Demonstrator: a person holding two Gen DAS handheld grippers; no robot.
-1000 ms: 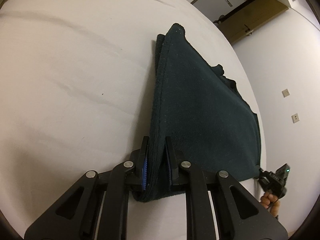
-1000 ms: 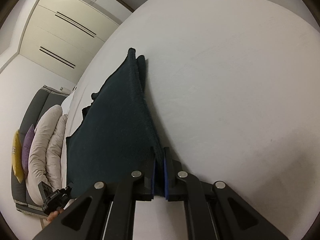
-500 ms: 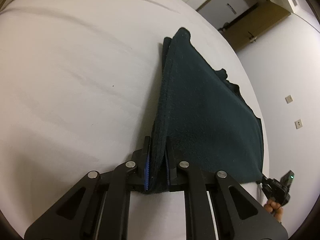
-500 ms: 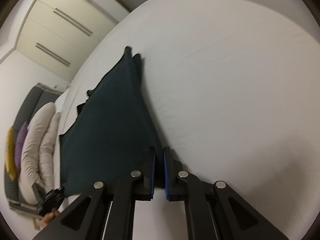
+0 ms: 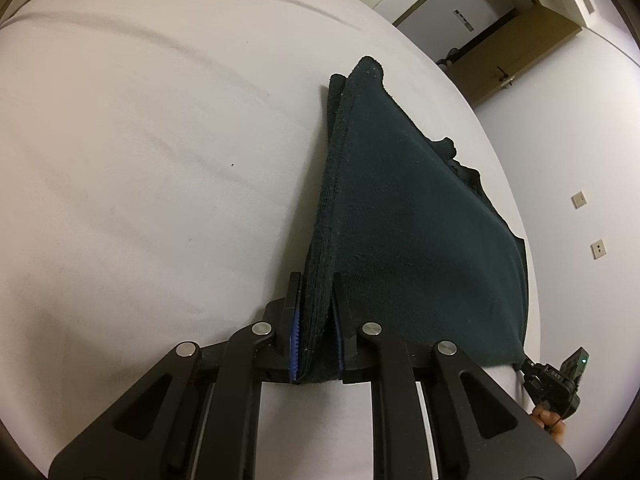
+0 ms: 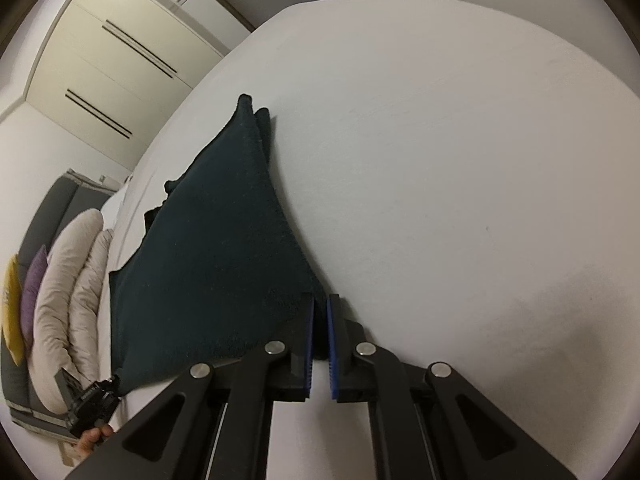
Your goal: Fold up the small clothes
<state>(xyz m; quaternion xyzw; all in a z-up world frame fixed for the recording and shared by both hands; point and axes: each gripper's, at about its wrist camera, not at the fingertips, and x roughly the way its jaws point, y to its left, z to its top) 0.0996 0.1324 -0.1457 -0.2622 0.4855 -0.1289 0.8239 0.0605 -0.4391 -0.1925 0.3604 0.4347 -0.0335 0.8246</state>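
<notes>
A dark green cloth, folded double, lies stretched on the white bed. Its far corner points away from me. My left gripper pinches the thick near-left corner between its blue pads, and its jaws are opening slightly. My right gripper holds the near-right corner of the cloth between its pads, jaws closing. Each view catches the other gripper at the cloth's far bottom corner: the right one and the left one, each with a hand below it.
The bed sheet spreads wide beyond the cloth. Pale pillows and coloured cushions lie on a grey sofa off the bed's side. Cream wardrobe doors and a wooden door stand behind.
The bunch of cloth that hung below my left fingers has drawn up straighter between the pads. Both grippers have stayed about where they were.
</notes>
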